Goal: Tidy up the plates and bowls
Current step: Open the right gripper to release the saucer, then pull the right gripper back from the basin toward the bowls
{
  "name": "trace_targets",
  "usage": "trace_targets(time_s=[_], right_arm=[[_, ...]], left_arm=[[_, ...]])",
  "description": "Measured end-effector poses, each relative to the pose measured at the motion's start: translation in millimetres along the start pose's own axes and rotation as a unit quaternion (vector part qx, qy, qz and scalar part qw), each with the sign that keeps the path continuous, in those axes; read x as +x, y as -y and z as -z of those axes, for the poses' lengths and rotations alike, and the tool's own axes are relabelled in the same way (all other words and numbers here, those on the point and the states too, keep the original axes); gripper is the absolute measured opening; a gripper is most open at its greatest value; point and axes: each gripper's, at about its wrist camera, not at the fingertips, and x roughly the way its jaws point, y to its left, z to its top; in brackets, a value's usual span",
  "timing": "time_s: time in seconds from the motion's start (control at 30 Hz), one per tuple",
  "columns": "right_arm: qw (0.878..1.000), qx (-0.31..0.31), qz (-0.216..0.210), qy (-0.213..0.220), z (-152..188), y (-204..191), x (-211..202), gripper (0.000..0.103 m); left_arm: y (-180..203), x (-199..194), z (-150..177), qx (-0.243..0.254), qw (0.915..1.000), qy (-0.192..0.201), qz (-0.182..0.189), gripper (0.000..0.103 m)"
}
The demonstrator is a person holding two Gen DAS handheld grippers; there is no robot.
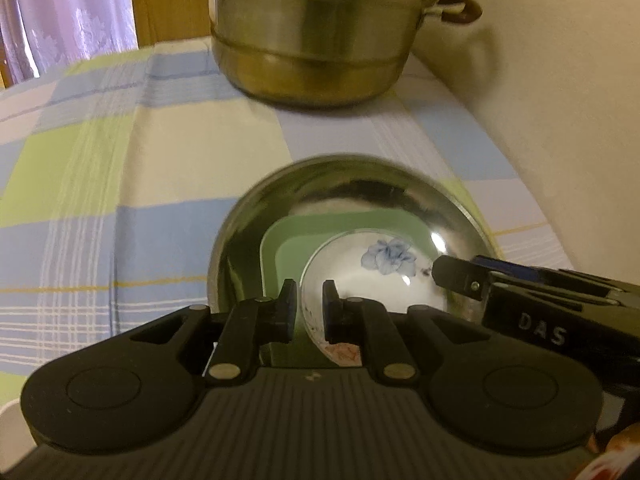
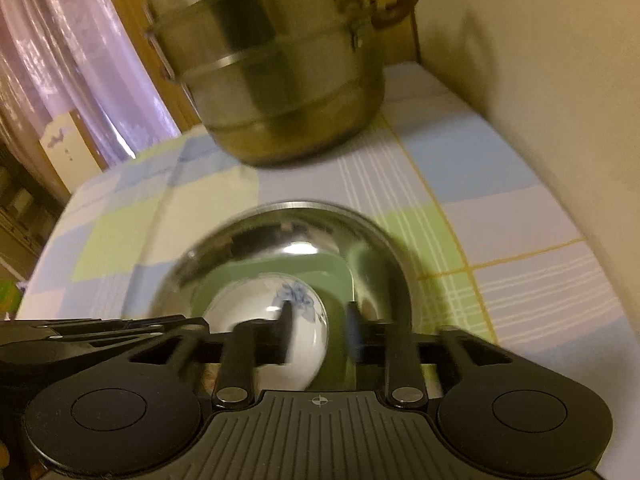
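Nesting on a checked tablecloth [image 1: 120,184], a white floral bowl [image 1: 380,276] sits in a green square dish [image 1: 288,240] inside a steel bowl [image 1: 360,184], with a steel steamer pot [image 1: 312,32] at twelve o'clock. The left gripper [image 1: 310,308] clenches the floral bowl's near rim. The right gripper [image 2: 320,320], at three o'clock, straddles the rim with jaws released.

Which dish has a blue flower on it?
The small white bowl, the innermost one. It sits inside the plain green square dish, which sits in the shiny metal bowl. Only the white one has a flower.
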Motion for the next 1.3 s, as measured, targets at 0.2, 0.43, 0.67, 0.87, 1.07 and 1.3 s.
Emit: trace_targets(time_s=[0.2,0.43,0.67,0.87,1.07,1.3], right_arm=[[0.999,0.011,-0.014,0.03,1,0,-43,0.048],[0.998,0.025,-0.031,0.044,18,4,-94,0.052],[0.999,0.032,-0.016,0.036,48,2,-136,0.053],[0.998,0.046,-0.031,0.019,77,2,-166,0.053],[0.998,0.039,-0.05,0.019,98,-1,-190,0.053],[0.996,0.012,-0.088,0.0,124,-18,-207,0.053]], left_arm=[[3,-45,5,-0.001,0.9996,0.024,0.013,0.01],[12,-101,32,0.016,0.9988,0.043,0.016,0.011],[16,-150,73,0.011,0.9985,0.049,0.023,0.012],[16,-188,111,0.0,0.9983,0.055,0.015,0.012],[12,-220,151,-0.019,0.9981,0.059,0.0,0.012],[3,-250,194,-0.047,0.9972,0.054,-0.021,0.012]])
